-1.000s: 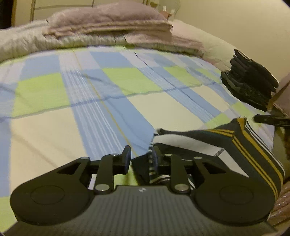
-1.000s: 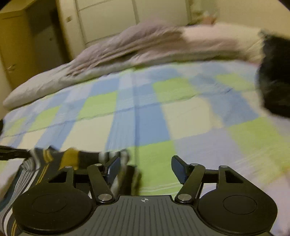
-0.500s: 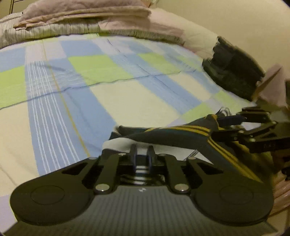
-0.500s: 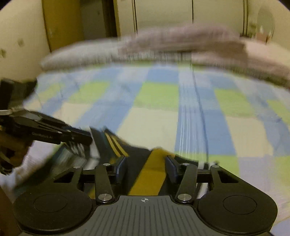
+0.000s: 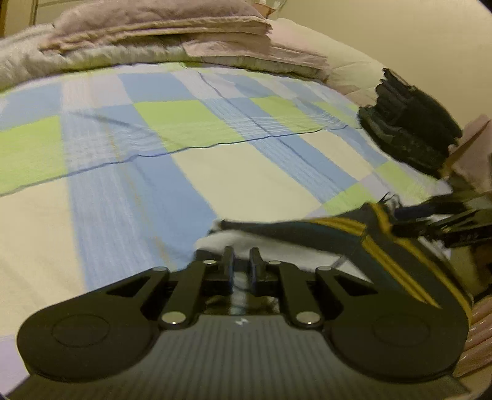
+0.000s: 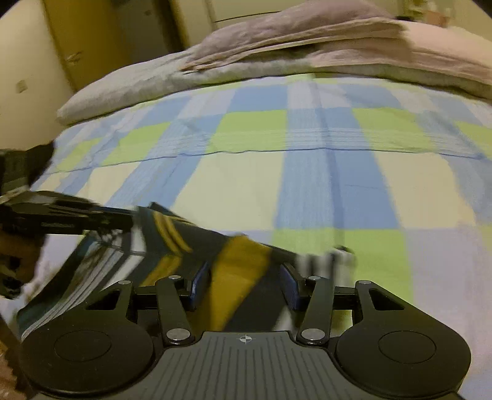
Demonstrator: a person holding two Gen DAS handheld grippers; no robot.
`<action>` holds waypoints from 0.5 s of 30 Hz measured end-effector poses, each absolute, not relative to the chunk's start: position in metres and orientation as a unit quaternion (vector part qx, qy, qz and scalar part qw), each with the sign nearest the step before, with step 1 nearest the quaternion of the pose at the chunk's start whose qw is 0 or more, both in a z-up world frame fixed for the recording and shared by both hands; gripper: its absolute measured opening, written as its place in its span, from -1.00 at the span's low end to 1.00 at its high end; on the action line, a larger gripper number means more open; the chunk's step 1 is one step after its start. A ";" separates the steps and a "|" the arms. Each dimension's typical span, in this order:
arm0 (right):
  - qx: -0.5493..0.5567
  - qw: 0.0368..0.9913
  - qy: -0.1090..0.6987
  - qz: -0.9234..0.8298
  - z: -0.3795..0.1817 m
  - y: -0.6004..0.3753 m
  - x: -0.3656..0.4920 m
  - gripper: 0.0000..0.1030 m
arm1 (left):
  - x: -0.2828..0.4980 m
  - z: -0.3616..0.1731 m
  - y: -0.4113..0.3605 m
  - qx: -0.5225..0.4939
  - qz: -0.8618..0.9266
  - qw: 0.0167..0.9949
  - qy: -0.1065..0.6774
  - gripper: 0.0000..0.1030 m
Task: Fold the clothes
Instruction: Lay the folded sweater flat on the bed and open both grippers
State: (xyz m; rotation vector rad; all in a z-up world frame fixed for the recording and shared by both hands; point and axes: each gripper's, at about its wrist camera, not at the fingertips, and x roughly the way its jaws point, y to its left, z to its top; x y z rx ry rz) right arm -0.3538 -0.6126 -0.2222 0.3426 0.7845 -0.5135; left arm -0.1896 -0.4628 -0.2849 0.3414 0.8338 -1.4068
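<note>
Two grippers are gripping one striped garment [image 5: 310,243] on a checked bed [image 5: 246,178]: left gripper [image 5: 241,261] having just closed to nearly shut, right gripper [image 6: 244,278] half-open across its yellow band

Bedsheet [image 5: 215,172]: checked, pale blue, lime green, cream.
Garment [image 6: 196,246]: dark navy, mustard-yellow stripes, white bands.
Folded bedding [image 5: 160,27]: dusty pink over grey.
Clothes pile [image 5: 409,129]: black.
Left gripper [image 5: 241,264], right gripper [image 6: 246,277]: black; right pads [image 6: 200,281] blue.

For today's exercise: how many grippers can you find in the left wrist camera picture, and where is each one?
2. The left gripper fills the bottom centre, jaws closed on the striped garment. The right gripper reaches in from the right edge at the garment's far end. None seems hidden.
</note>
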 end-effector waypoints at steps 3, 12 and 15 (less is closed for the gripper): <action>0.139 0.884 0.360 -0.263 -0.202 -0.571 -0.374 -0.05 | -0.196 -0.272 -0.427 0.148 -0.629 0.671 0.363 -0.83; 0.174 0.895 0.332 -0.241 -0.229 -0.480 -0.423 -0.05 | -0.238 -0.298 -0.358 0.158 -0.634 0.648 0.392 -0.82; 0.198 0.885 0.331 -0.260 -0.233 -0.485 -0.443 -0.05 | -0.236 -0.301 -0.348 0.146 -0.627 0.659 0.389 -0.82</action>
